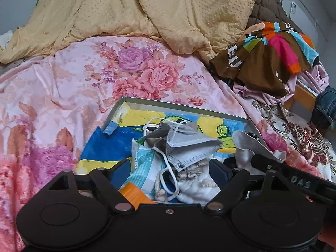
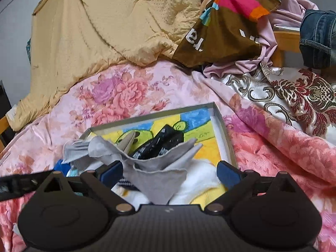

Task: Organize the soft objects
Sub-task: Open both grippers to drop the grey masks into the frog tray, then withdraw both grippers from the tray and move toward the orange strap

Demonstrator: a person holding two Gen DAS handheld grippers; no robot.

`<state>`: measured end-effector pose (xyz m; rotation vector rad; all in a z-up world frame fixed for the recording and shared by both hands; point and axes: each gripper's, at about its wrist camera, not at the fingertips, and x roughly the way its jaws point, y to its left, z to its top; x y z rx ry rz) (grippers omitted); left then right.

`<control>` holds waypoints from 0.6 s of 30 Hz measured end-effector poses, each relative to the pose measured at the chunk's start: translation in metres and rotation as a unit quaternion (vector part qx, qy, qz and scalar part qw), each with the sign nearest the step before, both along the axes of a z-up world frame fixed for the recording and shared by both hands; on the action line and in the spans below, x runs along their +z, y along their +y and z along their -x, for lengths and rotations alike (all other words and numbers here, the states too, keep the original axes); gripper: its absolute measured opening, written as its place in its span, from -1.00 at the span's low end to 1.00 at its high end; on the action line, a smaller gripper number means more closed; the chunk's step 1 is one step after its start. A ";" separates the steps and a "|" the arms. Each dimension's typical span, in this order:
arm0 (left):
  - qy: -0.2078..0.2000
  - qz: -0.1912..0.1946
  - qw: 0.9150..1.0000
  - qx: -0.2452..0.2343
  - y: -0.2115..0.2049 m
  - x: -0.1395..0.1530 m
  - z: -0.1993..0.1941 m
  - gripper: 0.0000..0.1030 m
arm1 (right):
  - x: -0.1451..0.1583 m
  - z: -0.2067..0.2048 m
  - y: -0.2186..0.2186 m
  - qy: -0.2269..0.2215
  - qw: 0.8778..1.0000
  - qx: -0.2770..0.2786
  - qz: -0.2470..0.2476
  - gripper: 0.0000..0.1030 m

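I have both tools over a shallow box [image 1: 184, 105] that sits on the bed's pink floral cover [image 1: 63, 96].

My left tool [image 1: 170, 171] stands wide open. Its blue pads [image 1: 122, 171] are apart and press on nothing. Between them lies a heap of soft things in the near part of the box: a grey face mask [image 1: 189, 147] with white ear loops on top, a pale blue and white packet [image 1: 145, 168] under it, some white cloth [image 1: 195, 191], and an orange piece [image 1: 134, 193] close to the tool body. The box floor shows a yellow, blue and green drawing [image 1: 111, 145].

My right tool [image 2: 170, 173] is also spread wide, nearly as far as it goes. A grey cloth [image 2: 155, 168] lies crumpled between its pads [image 2: 111, 173], but neither pad touches it, so I hold nothing there. A black item with white print [image 2: 166, 142] rests in the box just behind the cloth, and the mask lies to the cloth's left. White and yellow fabric [image 2: 201, 180] lies under the cloth at the box's near edge.

The right tool's dark finger reaches into the right edge of the left view.

Beyond the box, a tan quilt [image 1: 130, 10] is bunched at the far side of the bed. To its right lies a brown garment with bright stripes [image 1: 266, 54], then lilac fabric [image 2: 262, 63], a patterned cream and red cloth [image 2: 294, 92], and jeans [image 2: 319, 37] at the edge.
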<state>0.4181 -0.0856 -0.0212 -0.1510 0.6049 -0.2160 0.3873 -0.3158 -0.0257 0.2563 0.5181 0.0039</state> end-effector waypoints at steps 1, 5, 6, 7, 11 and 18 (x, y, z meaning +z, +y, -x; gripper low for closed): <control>-0.001 -0.001 1.000 0.000 0.002 0.003 0.004 0.62 | 0.002 0.003 0.002 0.002 1.000 0.001 0.001 0.91; -0.013 -0.005 1.000 -0.001 0.010 0.018 0.024 0.67 | 0.014 0.020 0.005 -0.003 1.000 0.008 -0.005 0.99; -0.016 -0.005 1.000 0.001 0.012 0.021 0.029 0.69 | 0.017 0.027 0.006 -0.006 1.000 0.009 -0.006 0.99; -0.017 -0.005 1.000 0.003 0.014 0.025 0.035 0.73 | 0.020 0.033 0.007 -0.008 1.000 0.009 -0.006 0.99; -0.019 0.003 1.000 0.015 0.023 0.032 0.057 0.80 | 0.033 0.062 0.009 -0.021 1.000 0.003 0.000 0.99; -0.035 0.003 0.999 0.017 0.035 0.042 0.105 0.91 | 0.054 0.118 0.016 -0.051 0.999 0.012 0.009 0.99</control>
